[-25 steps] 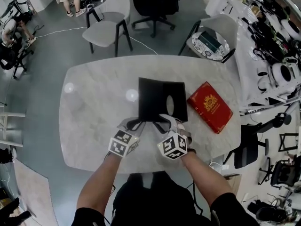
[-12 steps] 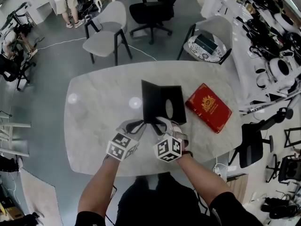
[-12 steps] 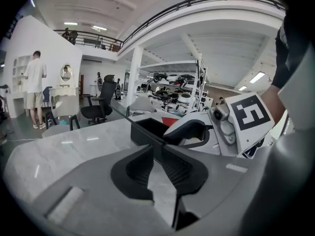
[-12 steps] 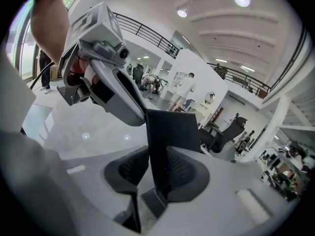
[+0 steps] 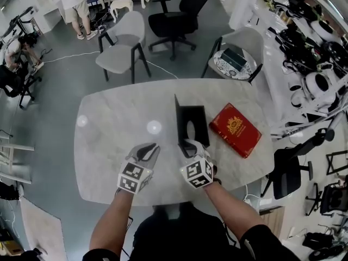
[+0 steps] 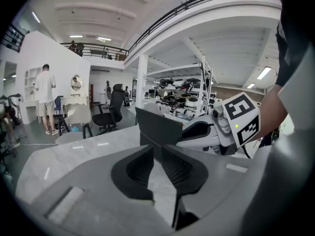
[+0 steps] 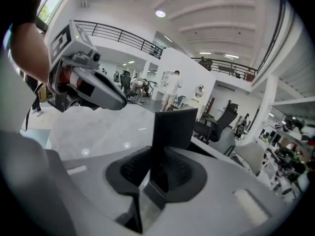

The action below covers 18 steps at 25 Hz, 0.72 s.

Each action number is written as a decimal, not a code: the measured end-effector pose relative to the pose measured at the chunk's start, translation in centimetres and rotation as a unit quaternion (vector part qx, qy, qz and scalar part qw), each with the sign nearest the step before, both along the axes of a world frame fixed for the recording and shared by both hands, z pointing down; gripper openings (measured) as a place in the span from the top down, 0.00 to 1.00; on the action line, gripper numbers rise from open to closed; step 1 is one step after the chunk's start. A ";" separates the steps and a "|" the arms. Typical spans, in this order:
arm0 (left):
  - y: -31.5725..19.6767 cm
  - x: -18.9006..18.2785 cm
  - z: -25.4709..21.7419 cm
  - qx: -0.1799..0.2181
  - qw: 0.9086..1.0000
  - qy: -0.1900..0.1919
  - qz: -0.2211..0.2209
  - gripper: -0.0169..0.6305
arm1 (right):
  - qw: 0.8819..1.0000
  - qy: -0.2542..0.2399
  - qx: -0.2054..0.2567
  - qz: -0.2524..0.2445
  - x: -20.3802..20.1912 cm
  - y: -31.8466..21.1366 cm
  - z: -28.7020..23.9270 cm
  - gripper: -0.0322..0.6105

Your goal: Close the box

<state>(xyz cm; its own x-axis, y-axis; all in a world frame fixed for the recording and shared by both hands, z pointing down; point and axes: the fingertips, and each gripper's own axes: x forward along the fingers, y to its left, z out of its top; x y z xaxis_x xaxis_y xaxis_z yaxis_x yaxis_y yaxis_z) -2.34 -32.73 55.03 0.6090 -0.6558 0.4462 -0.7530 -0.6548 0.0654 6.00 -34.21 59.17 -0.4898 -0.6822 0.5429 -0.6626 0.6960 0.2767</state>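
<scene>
The right gripper (image 7: 156, 167) jaws, just closing, pinch the edge of the seemingly light, stiff lid (image 7: 173, 127) between them; the left gripper (image 6: 156, 167) jaws, just opened narrowly, hold nothing.

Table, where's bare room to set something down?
The table's left end, from the black box out to the left rim, is bare. The far edge is free too. It is crowded on the right, around the black box and red book.

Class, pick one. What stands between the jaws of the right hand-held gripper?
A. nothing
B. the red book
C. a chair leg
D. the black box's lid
D: in the right gripper view the black box's lid rises upright between the pads of the right hand-held gripper, whose jaws have just been closing on it.
</scene>
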 end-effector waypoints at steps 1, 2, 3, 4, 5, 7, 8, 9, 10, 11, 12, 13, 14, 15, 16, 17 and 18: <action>0.2 0.0 0.0 0.001 1.000 0.001 -0.004 0.89 | 1.000 -0.011 -0.003 0.009 0.4 -0.1 -0.4 0.82; 0.3 -0.1 0.0 0.000 1.000 0.002 -0.008 0.89 | 1.000 -0.022 -0.006 0.018 0.7 -0.1 -0.9 0.82; 0.4 -0.1 0.0 -0.001 1.000 0.003 -0.011 0.89 | 0.999 -0.030 -0.008 0.026 1.1 -0.2 -1.3 0.81; 0.6 0.0 0.0 -0.002 1.000 0.004 -0.013 0.89 | 0.999 -0.037 -0.009 0.034 1.5 -0.3 -1.7 0.81; 0.7 0.0 0.0 -0.005 1.000 0.005 -0.014 0.89 | 0.998 -0.043 -0.009 0.040 1.9 -0.3 -2.1 0.81; 1.1 0.3 0.0 -0.011 1.000 0.009 -0.015 0.89 | 0.997 -0.055 -0.011 0.053 2.7 -0.4 -2.5 0.81; 1.2 0.5 0.0 -0.012 1.000 0.010 -0.014 0.89 | 0.996 -0.064 -0.014 0.061 3.1 -0.3 -2.6 0.81; 1.3 0.7 0.0 -0.010 1.000 0.009 -0.013 0.89 | 0.995 -0.073 -0.019 0.068 3.5 -0.2 -2.7 0.81; 1.4 0.8 0.0 -0.009 1.000 0.007 -0.013 0.90 | 0.994 -0.080 -0.024 0.075 3.9 -0.1 -2.7 0.80; 1.6 1.0 0.0 -0.010 1.000 0.006 -0.012 0.90 | 0.993 -0.085 -0.029 0.081 4.4 -0.1 -2.6 0.80; 1.6 1.3 0.0 -0.010 1.000 0.005 -0.011 0.90 | 0.992 -0.088 -0.034 0.087 4.9 -0.1 -2.5 0.79; 1.5 1.6 -0.2 -0.007 1.000 0.006 -0.011 0.90 | 0.991 -0.091 -0.039 0.092 5.4 -0.1 -2.4 0.79; 1.4 1.9 -0.3 -0.002 1.000 0.008 -0.011 0.91 | 0.990 -0.095 -0.044 0.097 5.9 -0.1 -2.2 0.78; 1.3 2.2 -0.5 0.002 1.000 0.010 -0.010 0.91 | 0.989 -0.098 -0.048 0.101 6.4 -0.1 -1.9 0.78; 1.2 2.6 -0.6 0.005 1.000 0.011 -0.009 0.91 | 0.988 -0.103 -0.051 0.105 6.8 -0.2 -1.6 0.77; 1.1 3.0 -0.7 0.007 1.000 0.010 -0.006 0.91 | 0.987 -0.107 -0.053 0.107 7.2 -0.3 -1.3 0.77; 1.0 3.3 -0.8 0.009 1.000 0.010 -0.004 0.91 | 0.986 -0.110 -0.055 0.109 7.5 -0.3 -1.1 0.77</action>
